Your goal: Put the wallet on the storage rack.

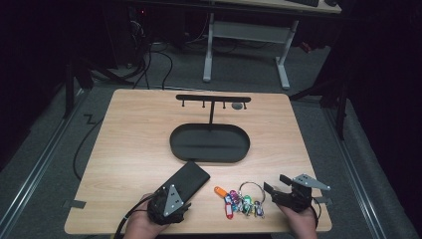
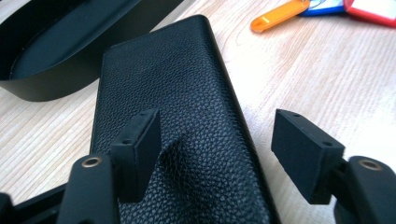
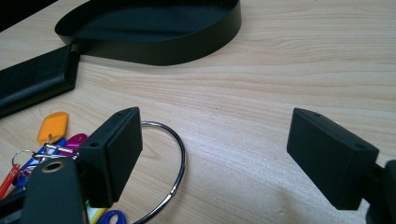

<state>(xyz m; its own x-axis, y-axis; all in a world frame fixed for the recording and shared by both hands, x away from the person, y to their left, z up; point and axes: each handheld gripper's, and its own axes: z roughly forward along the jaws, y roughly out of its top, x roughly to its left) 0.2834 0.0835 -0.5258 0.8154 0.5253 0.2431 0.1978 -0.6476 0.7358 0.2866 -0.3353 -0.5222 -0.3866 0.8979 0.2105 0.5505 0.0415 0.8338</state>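
While the left gripper is spread loose over the near end of the black case, untouched by either pad, a grasp is judged next, needing the jaws lowered and clenched

no text, brand or number can be read anywhere (the coloured key tags look blank, and the black leather case bears no mark).
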